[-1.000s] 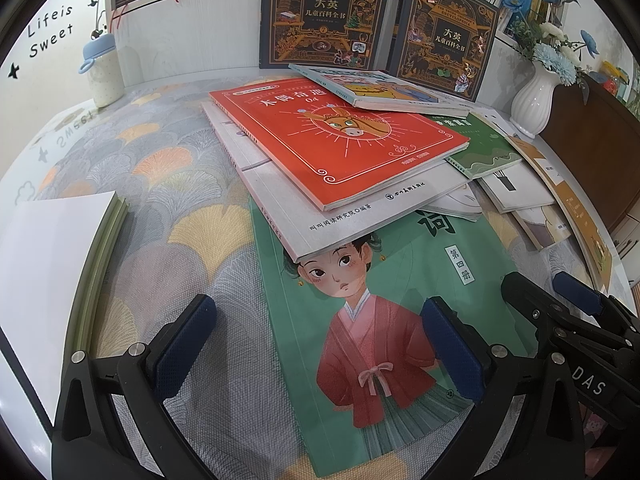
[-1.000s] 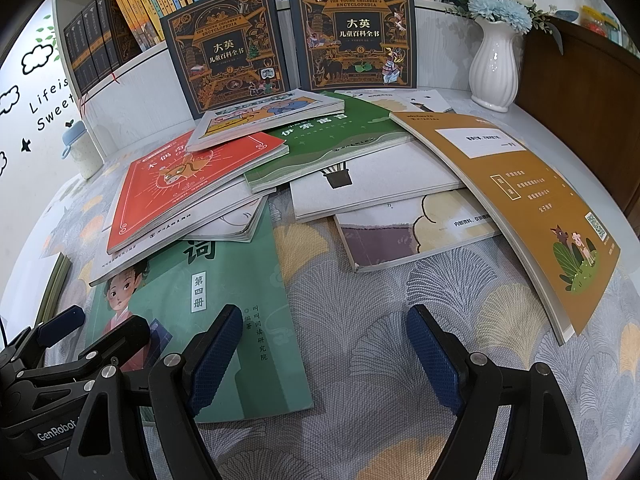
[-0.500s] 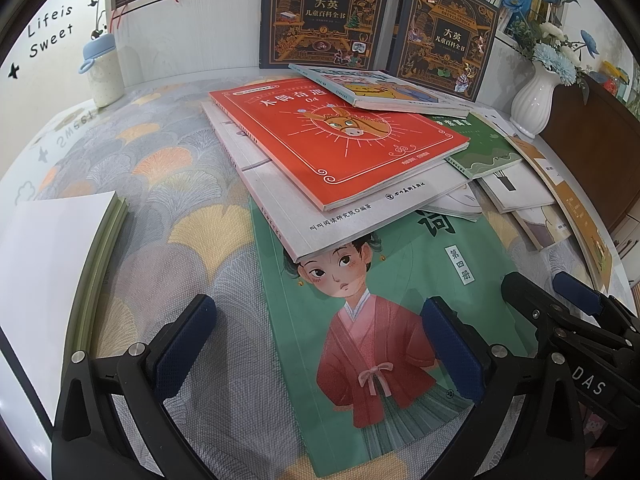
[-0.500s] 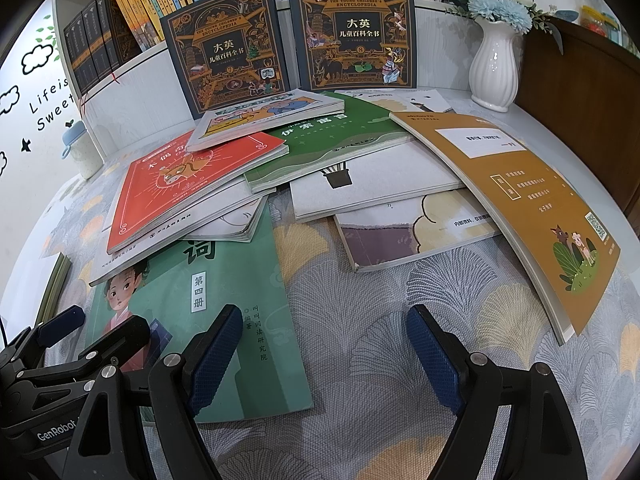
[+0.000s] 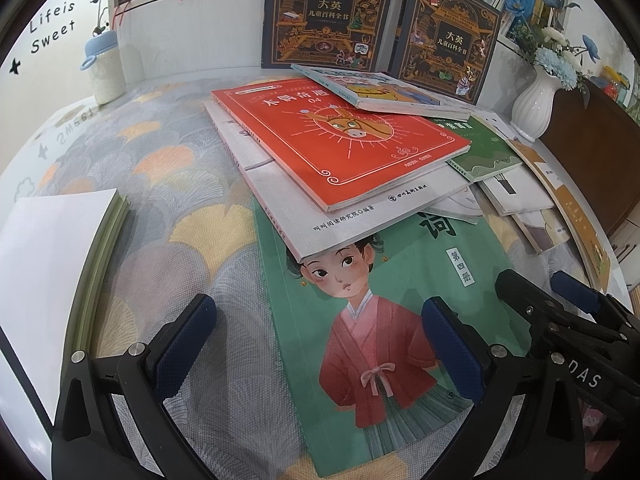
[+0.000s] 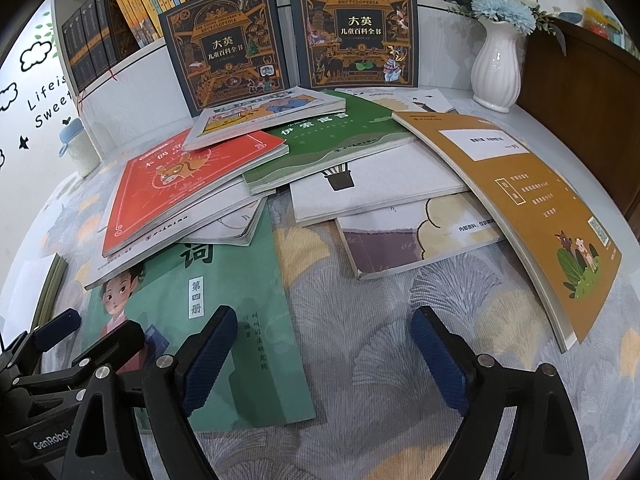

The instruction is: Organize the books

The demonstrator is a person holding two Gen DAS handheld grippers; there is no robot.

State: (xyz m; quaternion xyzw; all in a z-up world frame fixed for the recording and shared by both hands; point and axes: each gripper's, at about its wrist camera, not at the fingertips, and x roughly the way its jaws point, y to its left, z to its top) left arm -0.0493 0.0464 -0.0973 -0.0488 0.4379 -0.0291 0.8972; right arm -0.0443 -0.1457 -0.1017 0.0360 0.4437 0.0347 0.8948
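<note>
Glossy paperback books (image 6: 320, 184) are lying fanned across a leaf-patterned tablecloth (image 6: 360, 300), filling ten to two o'clock. A red book (image 5: 340, 148) is resting flat; at twelve, two dark hardbacks are reading "Encyclopedia". The left gripper (image 5: 320, 344) is hanging wide apart, empty, over a green book (image 5: 380, 320). The right gripper (image 6: 324, 356) is opening, holding nothing.

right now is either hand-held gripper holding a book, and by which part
Nothing is held. The left hand-held gripper hangs open above the teal book, pads clear of it. The right hand-held gripper is opening, with only tablecloth between its pads.
</note>
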